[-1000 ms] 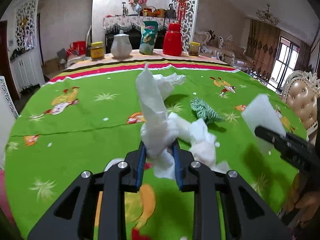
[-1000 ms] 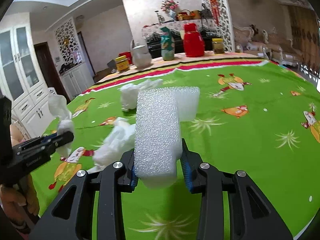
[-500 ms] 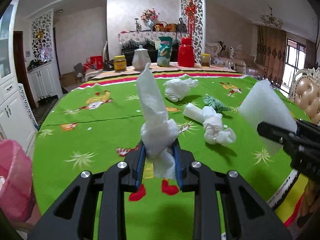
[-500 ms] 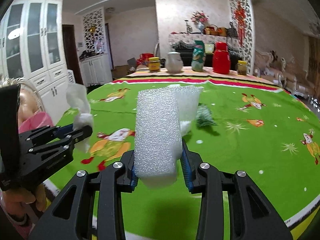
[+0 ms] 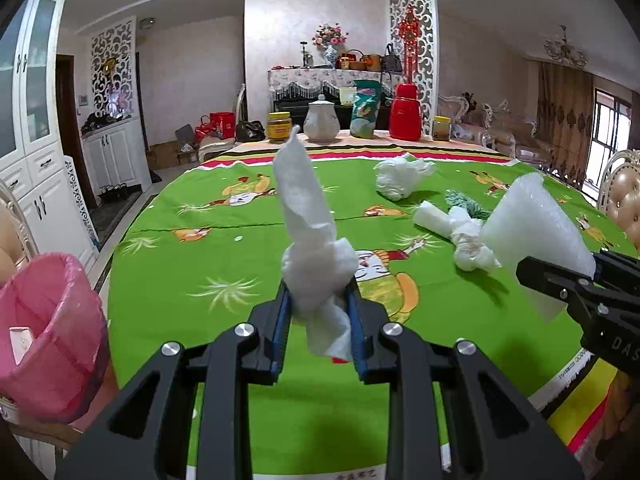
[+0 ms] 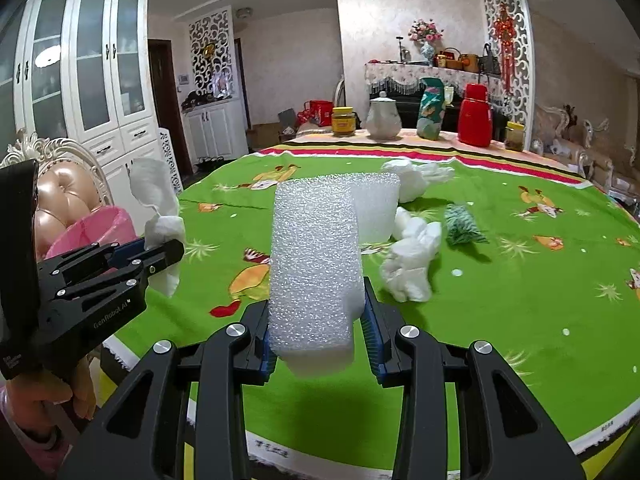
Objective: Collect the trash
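My left gripper (image 5: 319, 326) is shut on a twisted white tissue (image 5: 310, 232) and holds it up over the near edge of the green table; it also shows in the right wrist view (image 6: 160, 256). My right gripper (image 6: 318, 338) is shut on a white foam block (image 6: 314, 264), which also shows in the left wrist view (image 5: 532, 236). A pink-lined trash bin (image 5: 44, 332) stands on the floor at the left; it shows in the right wrist view (image 6: 94, 230) too. A crumpled tissue (image 5: 466, 236), a white wad (image 5: 400, 178) and a green string ball (image 5: 466, 204) lie on the table.
The green tablecloth (image 5: 240, 264) covers a round table. Jars, a white teapot (image 5: 321, 124), a green bag and a red thermos (image 5: 405, 112) stand along its far edge. Padded chairs (image 6: 66, 196) stand beside the table, white cabinets at the left.
Both grippers have pulled back from the middle of the table to its near edge with their loads. The pink bin has come into view at the left.
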`<state>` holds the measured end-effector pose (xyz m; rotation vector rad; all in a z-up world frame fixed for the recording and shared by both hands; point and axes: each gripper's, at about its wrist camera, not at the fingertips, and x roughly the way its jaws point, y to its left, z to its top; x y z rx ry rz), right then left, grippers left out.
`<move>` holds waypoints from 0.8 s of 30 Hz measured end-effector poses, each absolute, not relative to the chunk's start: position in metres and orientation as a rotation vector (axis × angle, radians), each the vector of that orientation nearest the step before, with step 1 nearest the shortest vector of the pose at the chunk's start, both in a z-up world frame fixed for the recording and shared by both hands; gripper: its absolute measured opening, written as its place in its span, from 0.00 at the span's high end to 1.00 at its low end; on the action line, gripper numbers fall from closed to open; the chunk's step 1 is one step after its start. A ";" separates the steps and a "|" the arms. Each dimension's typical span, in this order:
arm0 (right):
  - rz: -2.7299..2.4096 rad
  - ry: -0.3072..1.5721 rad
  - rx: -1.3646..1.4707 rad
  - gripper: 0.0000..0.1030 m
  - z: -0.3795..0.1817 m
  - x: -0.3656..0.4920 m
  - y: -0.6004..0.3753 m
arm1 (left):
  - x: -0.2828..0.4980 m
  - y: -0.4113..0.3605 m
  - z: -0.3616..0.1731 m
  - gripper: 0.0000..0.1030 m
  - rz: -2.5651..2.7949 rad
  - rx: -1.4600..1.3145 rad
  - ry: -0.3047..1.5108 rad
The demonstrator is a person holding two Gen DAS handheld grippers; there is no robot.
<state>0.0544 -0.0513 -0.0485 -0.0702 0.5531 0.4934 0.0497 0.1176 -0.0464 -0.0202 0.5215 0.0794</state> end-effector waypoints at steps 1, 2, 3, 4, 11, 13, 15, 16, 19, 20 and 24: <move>0.497 0.554 -0.074 0.66 -0.048 0.054 -0.049 | 0.048 0.120 -0.046 0.75 0.084 -0.021 0.520; 0.502 0.554 -0.079 0.66 -0.048 0.054 -0.044 | 0.045 0.122 -0.046 0.75 0.090 -0.022 0.517; 0.509 0.554 -0.087 0.66 -0.048 0.053 -0.039 | 0.043 0.125 -0.046 0.75 0.092 -0.024 0.516; 0.513 0.554 -0.092 0.66 -0.047 0.053 -0.035 | 0.041 0.129 -0.046 0.75 0.096 -0.028 0.515; 0.553 0.560 -0.117 0.66 -0.047 0.053 -0.005 | 0.027 0.154 -0.044 0.75 0.144 -0.044 0.502; 0.569 0.562 -0.123 0.66 -0.047 0.053 0.005 | 0.024 0.162 -0.045 0.75 0.155 -0.048 0.500; 0.584 0.560 -0.133 0.66 -0.047 0.052 0.016 | 0.019 0.171 -0.045 0.75 0.173 -0.050 0.496; 0.592 0.560 -0.136 0.66 -0.047 0.052 0.020 | 0.017 0.175 -0.045 0.75 0.181 -0.051 0.494; 0.628 0.563 -0.151 0.66 -0.047 0.051 0.038 | 0.009 0.188 -0.044 0.75 0.207 -0.060 0.487; 0.637 0.561 -0.158 0.66 -0.047 0.050 0.044 | 0.006 0.194 -0.043 0.75 0.220 -0.065 0.483; 0.686 0.551 -0.177 0.66 -0.044 0.047 0.071 | -0.006 0.217 -0.039 0.75 0.270 -0.074 0.464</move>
